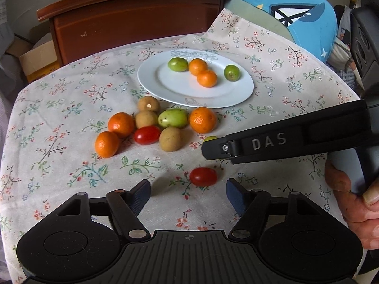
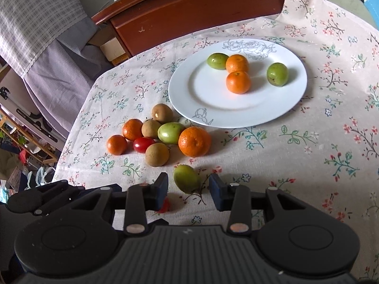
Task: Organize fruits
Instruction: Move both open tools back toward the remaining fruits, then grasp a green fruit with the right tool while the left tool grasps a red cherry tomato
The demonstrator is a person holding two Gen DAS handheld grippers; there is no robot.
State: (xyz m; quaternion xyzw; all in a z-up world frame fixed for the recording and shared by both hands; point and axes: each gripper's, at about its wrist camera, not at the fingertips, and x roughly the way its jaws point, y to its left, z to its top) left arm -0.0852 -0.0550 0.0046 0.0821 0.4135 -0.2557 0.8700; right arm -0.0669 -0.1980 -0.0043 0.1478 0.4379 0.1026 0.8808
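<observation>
A white plate on the floral cloth holds two oranges and two green fruits. In front of it lies a cluster of oranges, brown fruits, a green fruit and a red tomato. My left gripper is open, with a lone red tomato just ahead between its fingers. My right gripper is open around a lone green fruit, without touching it. The right gripper's arm crosses the left wrist view.
A dark wooden cabinet stands behind the table. A blue cushion lies at the back right. A cardboard box and cluttered shelves sit off the table's left edge. The cloth's right side carries no fruit.
</observation>
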